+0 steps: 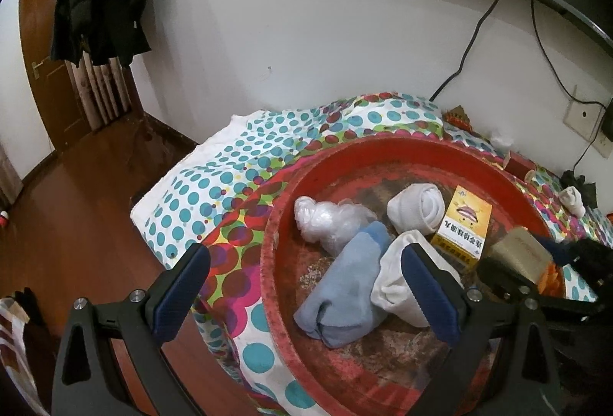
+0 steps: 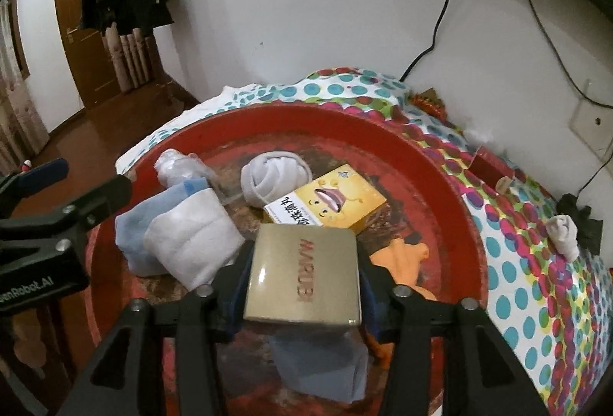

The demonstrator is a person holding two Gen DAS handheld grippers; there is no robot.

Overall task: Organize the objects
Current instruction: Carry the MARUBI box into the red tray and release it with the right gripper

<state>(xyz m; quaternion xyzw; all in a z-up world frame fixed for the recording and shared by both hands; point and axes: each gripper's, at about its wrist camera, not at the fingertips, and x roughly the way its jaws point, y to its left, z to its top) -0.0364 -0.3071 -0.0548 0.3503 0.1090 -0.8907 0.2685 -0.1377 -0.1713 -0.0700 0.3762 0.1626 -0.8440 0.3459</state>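
A round red tray (image 1: pixel 291 194) lies on the dotted bedspread (image 1: pixel 214 178). In it are a crumpled clear plastic bag (image 1: pixel 325 220), a light blue sock (image 1: pixel 345 285), a folded white sock (image 1: pixel 394 282), a rolled white sock (image 1: pixel 415 207) and a yellow medicine box (image 1: pixel 465 224). My left gripper (image 1: pixel 304 255) is open over the tray's near left side and holds nothing. A gold box (image 2: pixel 306 274) lies tilted between the fingers of my right gripper (image 2: pixel 306 251), resting on another blue sock (image 2: pixel 322 370) beside an orange toy (image 2: pixel 402 255). The pads stand close at its sides without clamping it.
On the bedspread right of the tray lie a white sock (image 2: pixel 563 236), a black item (image 2: pixel 578 213) and a small red box (image 2: pixel 490 163). The wall with cables and a socket runs behind. Wooden floor (image 1: pixel 76 217) and a door lie to the left.
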